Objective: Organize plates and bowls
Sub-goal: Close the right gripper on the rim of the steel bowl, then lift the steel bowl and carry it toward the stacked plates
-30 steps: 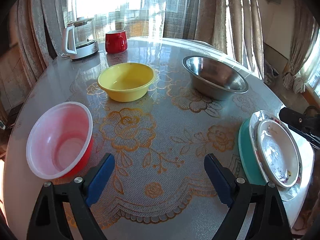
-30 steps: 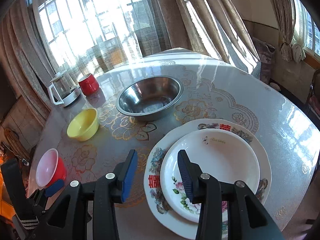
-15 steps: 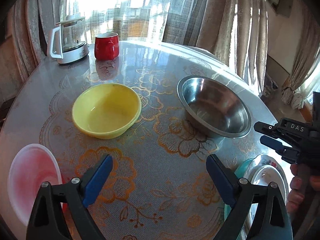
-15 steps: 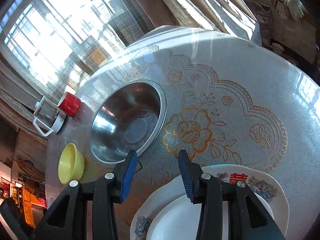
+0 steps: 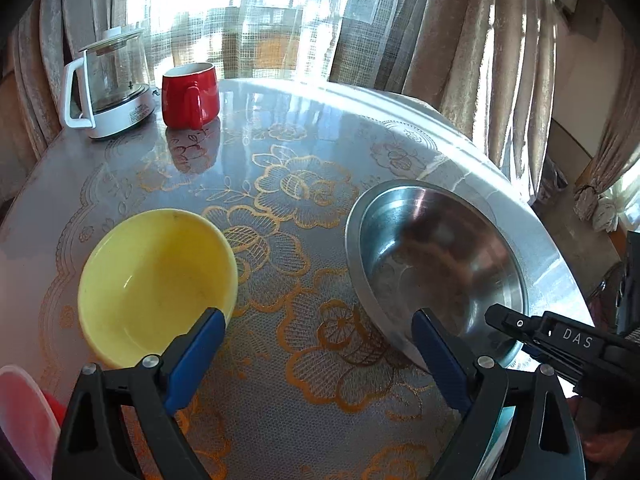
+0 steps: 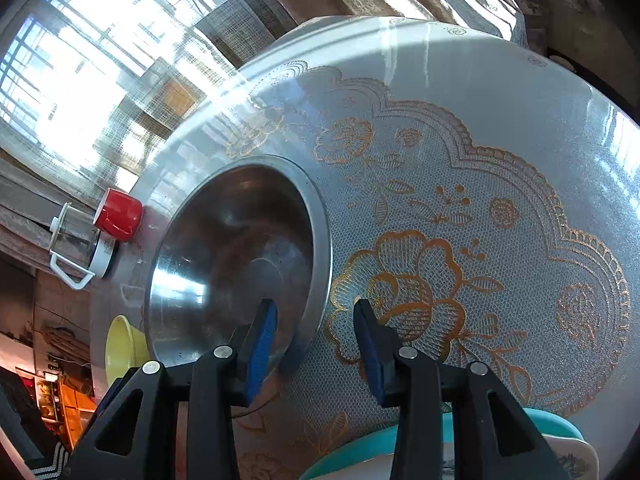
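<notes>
A steel bowl (image 5: 436, 264) stands on the round table, also in the right wrist view (image 6: 236, 256). My right gripper (image 6: 314, 344) is open, its fingers straddling the bowl's near rim, one pad inside and one outside. It shows in the left wrist view (image 5: 516, 334) at the bowl's right edge. My left gripper (image 5: 316, 356) is open and empty above the table between a yellow bowl (image 5: 156, 284) and the steel bowl. A red bowl with a white inside (image 5: 22, 416) sits at the lower left. The stacked plates (image 6: 440, 456) lie at the bottom, mostly hidden.
A glass kettle (image 5: 108, 84) and a red mug (image 5: 190, 94) stand at the table's far left edge. Curtains and windows ring the table. The table edge (image 5: 532, 216) runs close behind the steel bowl. The yellow bowl also shows in the right wrist view (image 6: 120, 348).
Both grippers moved forward across the table. My right gripper left the plates and reached the steel bowl's rim. My left gripper advanced past the red bowl toward the yellow and steel bowls.
</notes>
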Tool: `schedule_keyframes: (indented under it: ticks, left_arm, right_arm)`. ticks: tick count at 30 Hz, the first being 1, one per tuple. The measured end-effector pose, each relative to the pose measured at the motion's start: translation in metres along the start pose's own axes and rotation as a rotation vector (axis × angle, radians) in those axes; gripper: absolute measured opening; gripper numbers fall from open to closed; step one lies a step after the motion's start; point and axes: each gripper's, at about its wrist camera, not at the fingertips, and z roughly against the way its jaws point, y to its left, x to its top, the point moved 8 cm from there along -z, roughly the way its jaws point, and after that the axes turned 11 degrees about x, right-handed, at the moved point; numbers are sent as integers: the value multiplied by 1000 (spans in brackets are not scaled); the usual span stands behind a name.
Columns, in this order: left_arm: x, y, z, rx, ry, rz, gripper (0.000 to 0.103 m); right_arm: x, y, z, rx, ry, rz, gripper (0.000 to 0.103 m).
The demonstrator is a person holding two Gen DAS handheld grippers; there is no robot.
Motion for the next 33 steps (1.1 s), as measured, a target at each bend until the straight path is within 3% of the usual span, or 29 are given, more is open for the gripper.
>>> schedule_keyframes:
  ticks: [2,4,11,13,15,33]
  left_arm:
    - [1,-7,-5,4,5,-28,91]
    - [-1,-11,-10,4,11,-46,80]
    - [-9,-23,-10,-74,13,-68,51]
    - [-12,-30,-7,-98,8,-100,33]
    - [-16,-34,-4,-94,6,-131,27]
    - [-52,11,30,-99,-20,-36,28]
  right_arm:
    - [-1,3,0,10,-2,12,25]
    - [-3,7,1,-9,2,44,19]
    - [-14,5,10,-16,5,48,19]
    - [-17,4,12,-15,6,46,19]
    - [-20,5,14,-17,5,56,18]
    - [-61,26,26,10,28,96,18]
